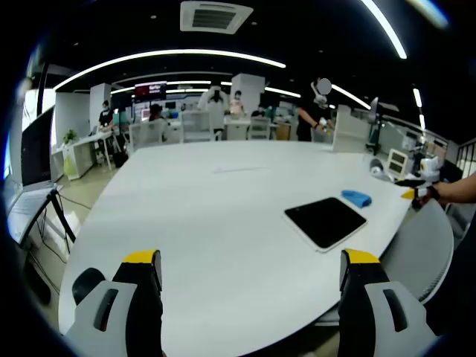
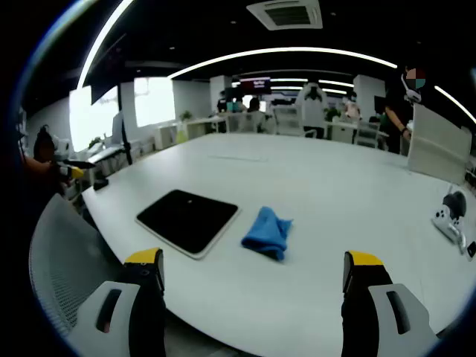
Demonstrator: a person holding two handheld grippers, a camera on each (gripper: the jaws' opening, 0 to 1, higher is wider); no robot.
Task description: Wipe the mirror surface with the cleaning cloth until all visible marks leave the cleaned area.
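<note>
Mirror (image 2: 188, 221) flat on white table (image 2: 335, 186); blue cleaning cloth (image 2: 268, 233) crumpled just beside it; left gripper (image 1: 251, 271) and right gripper (image 2: 253, 271) both spread, empty; best grasp cloth centrally before wiping.

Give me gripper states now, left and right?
Left gripper: open, jaws apart, holding nothing.
Right gripper: open, holding nothing; cloth lies ahead on the table.
</note>
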